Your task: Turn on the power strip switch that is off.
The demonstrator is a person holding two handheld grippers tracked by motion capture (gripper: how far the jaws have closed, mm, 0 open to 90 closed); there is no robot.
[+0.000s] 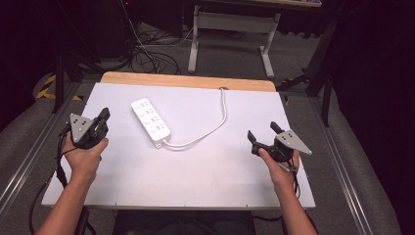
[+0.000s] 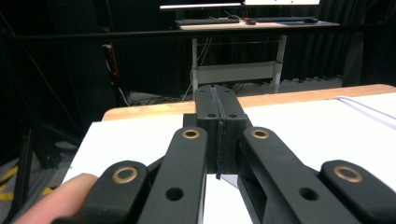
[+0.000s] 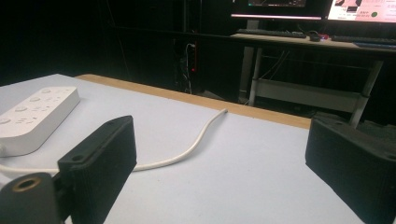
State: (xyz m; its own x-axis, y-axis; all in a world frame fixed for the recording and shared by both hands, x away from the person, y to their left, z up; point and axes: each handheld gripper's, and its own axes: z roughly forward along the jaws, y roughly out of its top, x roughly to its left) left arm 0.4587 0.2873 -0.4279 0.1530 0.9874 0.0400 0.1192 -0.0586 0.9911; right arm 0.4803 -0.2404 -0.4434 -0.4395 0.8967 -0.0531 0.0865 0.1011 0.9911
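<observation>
High view: a white power strip [image 1: 150,122] lies near the worktop's far-left part, its cord [image 1: 205,132] running to the far edge. It looks rigid and light; I would grasp its long sides. Left gripper [image 1: 104,115] is closed and empty, right gripper [image 1: 263,131] wide open.

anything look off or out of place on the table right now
Nothing stands out. The white power strip lies flat but at an angle to the table edges, its cable curving back to a hole at the far edge. No damage or spill shows.
</observation>
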